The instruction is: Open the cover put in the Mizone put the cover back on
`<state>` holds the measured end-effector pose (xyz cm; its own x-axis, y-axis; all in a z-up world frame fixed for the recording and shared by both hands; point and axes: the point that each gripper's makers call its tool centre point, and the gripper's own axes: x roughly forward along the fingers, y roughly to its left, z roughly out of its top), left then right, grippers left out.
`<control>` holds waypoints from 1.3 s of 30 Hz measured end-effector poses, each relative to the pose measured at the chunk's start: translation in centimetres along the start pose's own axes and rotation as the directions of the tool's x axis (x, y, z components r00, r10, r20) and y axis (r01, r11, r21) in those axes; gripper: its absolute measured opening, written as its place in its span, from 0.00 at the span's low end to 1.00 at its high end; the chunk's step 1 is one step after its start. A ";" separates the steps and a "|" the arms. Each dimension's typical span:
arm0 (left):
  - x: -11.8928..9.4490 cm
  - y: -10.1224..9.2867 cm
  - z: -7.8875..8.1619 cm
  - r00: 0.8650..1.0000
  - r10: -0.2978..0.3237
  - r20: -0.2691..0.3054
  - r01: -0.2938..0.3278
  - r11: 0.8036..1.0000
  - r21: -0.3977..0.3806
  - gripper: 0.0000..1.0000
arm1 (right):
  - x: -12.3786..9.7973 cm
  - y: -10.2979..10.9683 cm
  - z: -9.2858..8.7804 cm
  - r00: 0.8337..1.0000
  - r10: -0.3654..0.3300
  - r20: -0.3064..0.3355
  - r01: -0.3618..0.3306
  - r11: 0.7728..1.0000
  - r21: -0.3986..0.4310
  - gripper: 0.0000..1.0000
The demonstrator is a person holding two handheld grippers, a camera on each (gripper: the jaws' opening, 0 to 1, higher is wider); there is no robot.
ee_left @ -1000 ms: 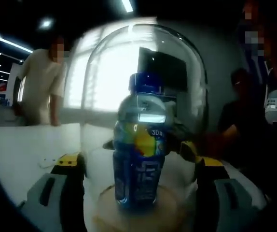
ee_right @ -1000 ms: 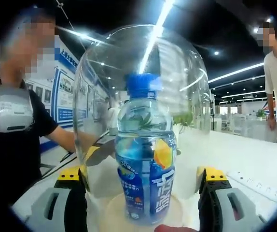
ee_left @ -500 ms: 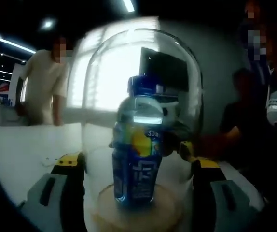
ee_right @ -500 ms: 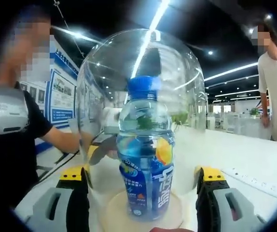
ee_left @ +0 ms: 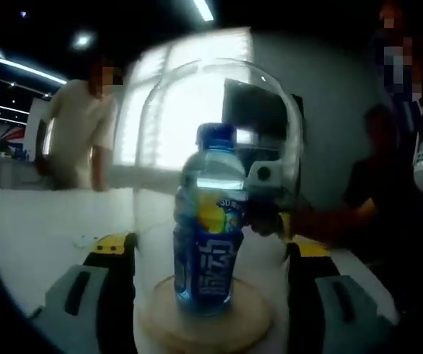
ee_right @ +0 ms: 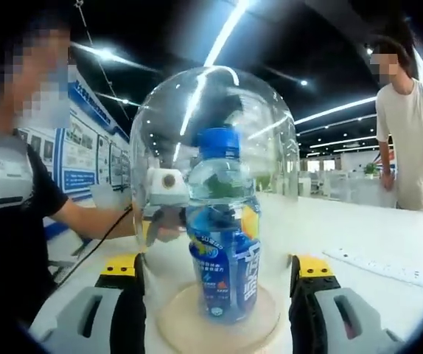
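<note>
While the clear dome cover [ee_right: 215, 177] sits down over the round wooden base [ee_right: 219, 327], the blue-capped Mizone bottle [ee_right: 225, 240] stands upright inside it on the white surface [ee_right: 359, 236]. The right claw [ee_right: 219, 295] is spread wide, its jaws either side of the dome and apparently clear of the glass. The left claw [ee_left: 210, 276] is likewise wide, flanking the cover [ee_left: 219, 169] and bottle [ee_left: 208, 228]; its view is dim, so contact cannot be confirmed. A person in a pale shirt [ee_right: 410, 140] stands beyond the surface.
</note>
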<state>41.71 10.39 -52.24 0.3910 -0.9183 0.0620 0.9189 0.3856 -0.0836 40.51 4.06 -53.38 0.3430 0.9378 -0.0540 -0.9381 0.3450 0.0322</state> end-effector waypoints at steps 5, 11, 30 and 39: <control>-0.4 -0.1 -0.2 0.999 0.037 -0.016 -0.037 0.999 0.016 0.72 | -1.0 0.2 0.0 0.999 -0.033 0.007 0.033 0.999 -0.001 0.64; -1.0 -0.5 -0.2 0.997 0.073 -0.038 -0.072 0.997 0.031 0.69 | -1.9 0.5 -0.1 0.997 -0.073 0.012 0.073 0.997 0.005 0.57; -4.8 -2.1 0.6 0.977 0.215 0.015 -0.215 0.975 0.051 0.57 | -4.1 3.3 0.1 0.988 -0.143 0.051 0.142 0.990 0.009 0.37; -6.9 -5.3 1.2 0.970 0.233 0.065 -0.236 0.971 0.034 0.46 | -5.2 4.6 -0.2 0.974 -0.226 0.029 0.225 0.974 0.034 0.33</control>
<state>34.19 14.83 -51.03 0.5971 -0.7952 0.1055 0.8020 0.5941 -0.0618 34.42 0.71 -53.12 0.5473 0.8364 -0.0309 -0.8347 0.5482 0.0529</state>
